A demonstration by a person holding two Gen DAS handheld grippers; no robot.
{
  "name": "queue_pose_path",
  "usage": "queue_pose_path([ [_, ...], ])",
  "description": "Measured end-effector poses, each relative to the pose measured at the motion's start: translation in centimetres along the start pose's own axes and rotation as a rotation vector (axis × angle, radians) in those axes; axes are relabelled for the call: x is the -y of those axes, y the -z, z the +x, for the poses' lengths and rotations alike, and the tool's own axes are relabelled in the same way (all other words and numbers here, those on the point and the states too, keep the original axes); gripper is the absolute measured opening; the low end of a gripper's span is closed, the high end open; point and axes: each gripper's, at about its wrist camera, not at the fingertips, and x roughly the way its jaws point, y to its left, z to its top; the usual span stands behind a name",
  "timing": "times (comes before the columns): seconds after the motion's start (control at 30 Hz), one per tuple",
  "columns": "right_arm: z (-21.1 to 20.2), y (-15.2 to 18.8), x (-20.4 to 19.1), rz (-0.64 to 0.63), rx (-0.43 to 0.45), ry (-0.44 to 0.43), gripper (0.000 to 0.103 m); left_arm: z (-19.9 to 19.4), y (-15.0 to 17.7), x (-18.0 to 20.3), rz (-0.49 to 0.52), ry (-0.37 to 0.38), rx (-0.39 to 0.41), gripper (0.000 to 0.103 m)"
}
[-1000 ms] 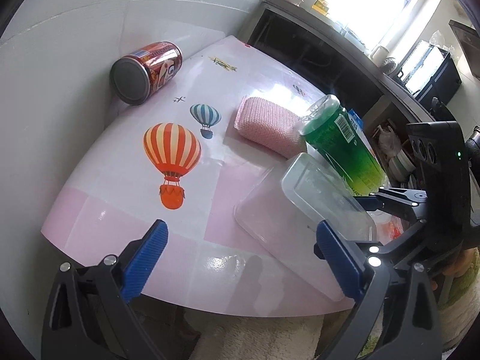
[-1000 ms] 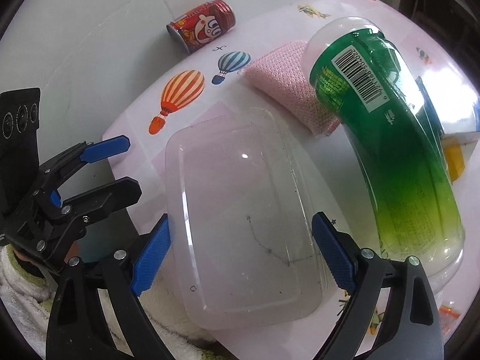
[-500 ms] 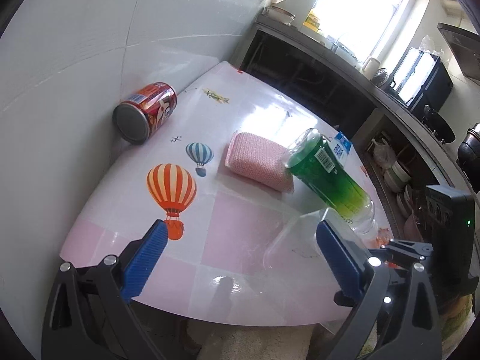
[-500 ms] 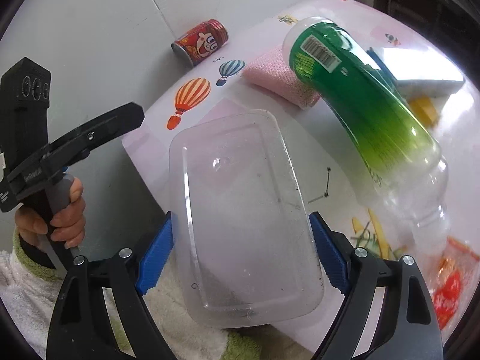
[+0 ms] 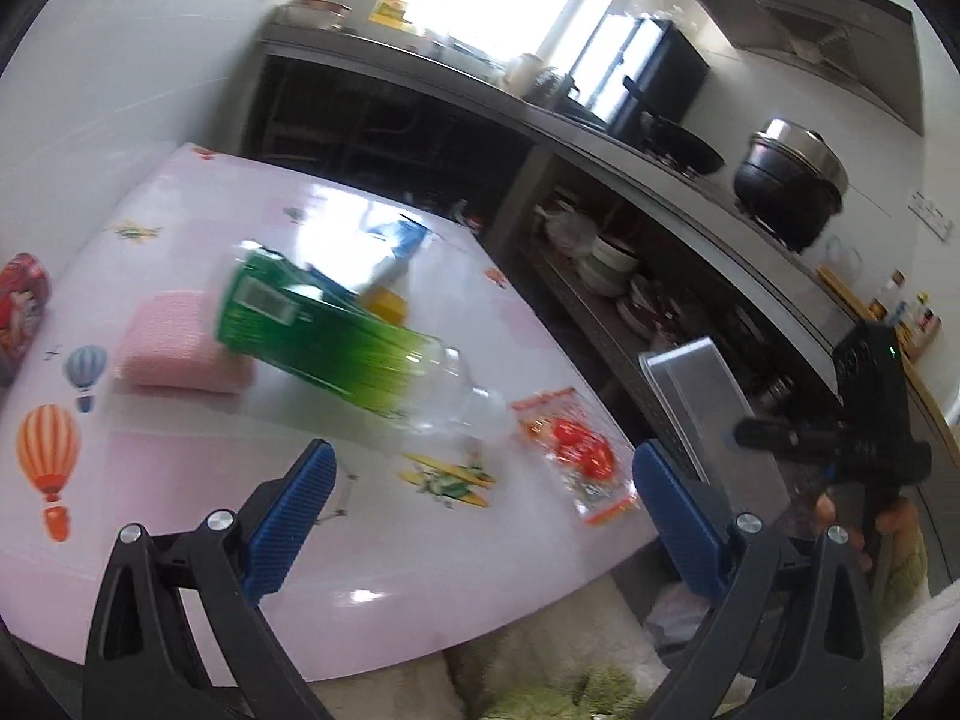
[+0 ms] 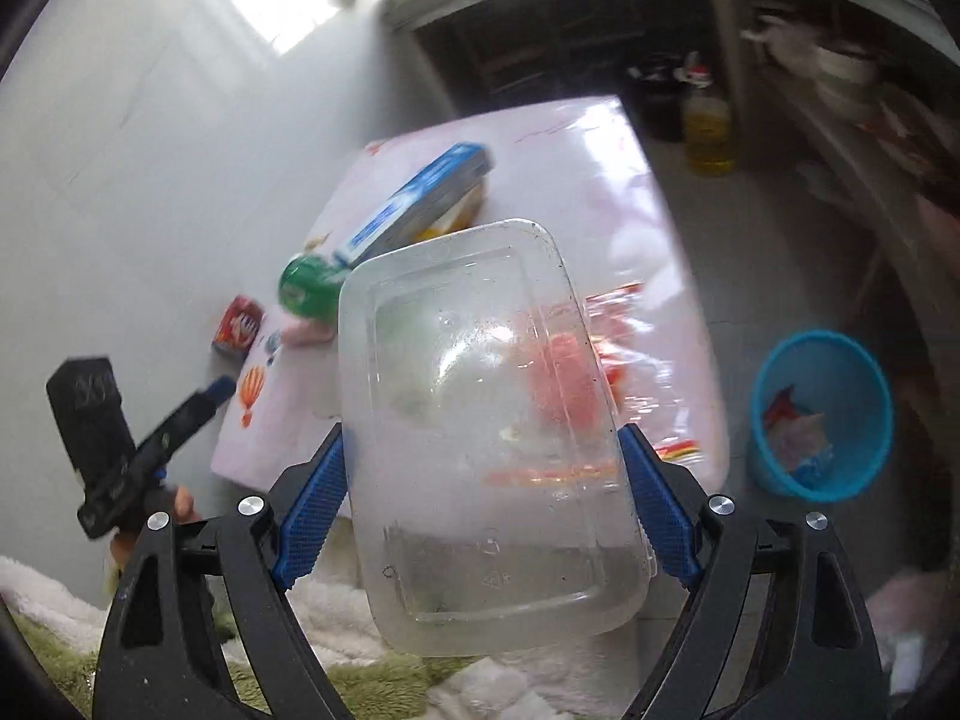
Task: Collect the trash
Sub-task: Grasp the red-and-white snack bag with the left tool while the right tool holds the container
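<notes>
From the left wrist view, the left claw [image 5: 477, 516] stands wide and empty over the desk [image 5: 420, 564], where the green bottle [image 5: 336, 336], a red snack wrapper [image 5: 576, 462] and a red can [image 5: 21, 312] lie waiting. Off the desk's edge, the clear plastic tray [image 5: 702, 402] hangs in the right claw.

From the right wrist view, the right claw [image 6: 480, 504] pinches the clear plastic tray across its width, pads on both long sides, held in the air. The blue bin [image 6: 822, 414] sits on the floor to the right. I'd judge this the carry: next, swing over the bin and let go squarely above its mouth.
</notes>
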Motion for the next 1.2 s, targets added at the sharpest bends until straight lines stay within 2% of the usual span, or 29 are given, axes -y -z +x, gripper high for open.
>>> queue_pose_path([
  [0.1, 0.5, -0.3, 2.1, 0.041, 0.022, 0.125, 0.082, 3.6, 0.8, 2.4, 0.033, 0.064, -0.092, 0.097],
  [0.2, 2.0, -0.3, 2.7, 0.024, 0.020, 0.217, 0.082, 7.4, 1.6, 4.3, 0.061, 0.122, -0.189, 0.094],
  [0.3, 4.0, 0.1, 2.0, -0.018, 0.001, 0.252, 0.082, 9.9, 2.2, 4.9, 0.048, 0.143, -0.255, 0.086],
  [0.4, 5.8, 0.6, 1.5, -0.042, -0.020, 0.274, 0.082, 12.2, 2.3, 4.6, -0.036, 0.191, -0.313, 0.077],
  [0.47, 6.2, 1.2, 2.0, -0.041, -0.037, 0.275, 0.081, 13.6, 2.4, 4.4, -0.086, 0.219, -0.352, 0.070],
  [0.57, 6.8, 1.5, 2.4, -0.034, -0.063, 0.275, 0.081, 14.9, 2.7, 4.1, -0.136, 0.229, -0.393, 0.066],
  [0.83, 7.1, 1.5, 4.2, 0.033, -0.091, 0.224, 0.080, 16.3, 2.9, 4.0, -0.218, 0.264, -0.416, 0.058],
  [1.03, 6.7, 1.6, 5.2, 0.066, -0.089, 0.190, 0.080, 16.2, 3.2, 3.0, -0.358, 0.413, -0.413, 0.052],
  [1.2, 7.1, 1.9, 5.6, 0.082, -0.103, 0.166, 0.080, 16.1, 3.5, 2.8, -0.429, 0.483, -0.415, 0.052],
])
